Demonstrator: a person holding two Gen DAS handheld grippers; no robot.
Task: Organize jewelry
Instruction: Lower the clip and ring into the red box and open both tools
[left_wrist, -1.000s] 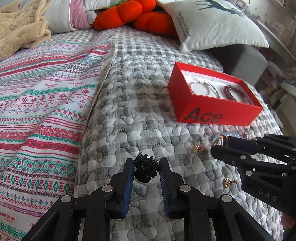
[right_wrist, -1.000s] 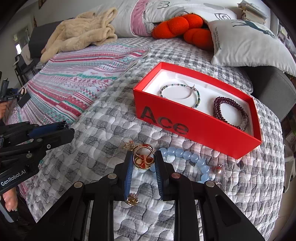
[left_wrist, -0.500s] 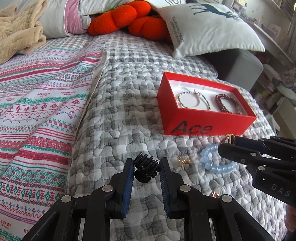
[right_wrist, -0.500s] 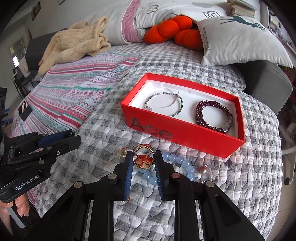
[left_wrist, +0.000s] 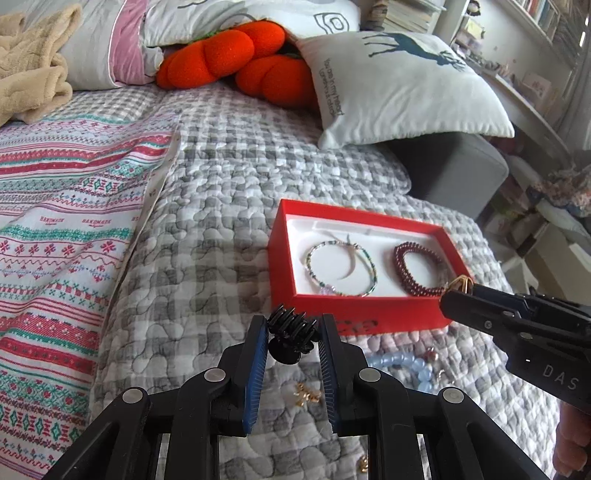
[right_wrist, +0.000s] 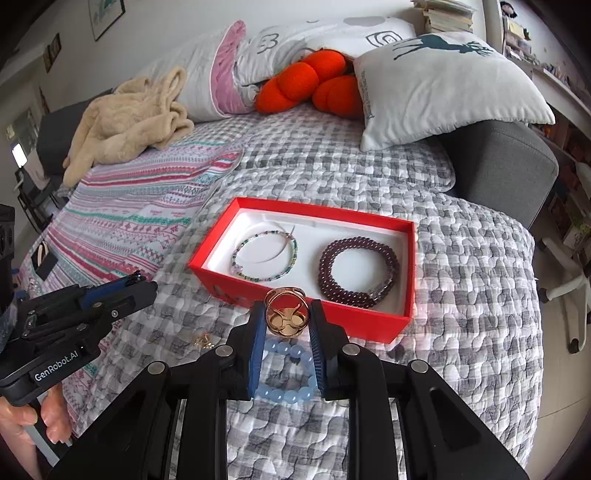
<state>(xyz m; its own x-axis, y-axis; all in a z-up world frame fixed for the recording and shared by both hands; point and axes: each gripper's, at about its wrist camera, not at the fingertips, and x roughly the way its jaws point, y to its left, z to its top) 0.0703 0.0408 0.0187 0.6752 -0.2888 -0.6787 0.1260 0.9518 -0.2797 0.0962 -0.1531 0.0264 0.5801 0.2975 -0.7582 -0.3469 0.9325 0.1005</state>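
Grey-check quilted bedspread (right_wrist: 332, 177) as work surface. Open red cardboard box (right_wrist: 317, 218) mid-frame, two bead bracelets inside. R gripper (right_wrist: 286, 321) jaws clamped on gold ring (right_wrist: 286, 319), raised at box's near wall, prob. for drop-in. L gripper (left_wrist: 291, 336) jaws clamped on black plastic claw hair clip (left_wrist: 290, 332), lower centre, short of box.

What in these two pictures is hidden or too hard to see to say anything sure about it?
- The lettering on the red box: left wrist view, covered by the black hair clip and the left hand-held gripper.
- The blue bead bracelet: right wrist view, partly behind the right hand-held gripper holding the gold ring.
- The small gold pieces on the quilt: too small to identify.
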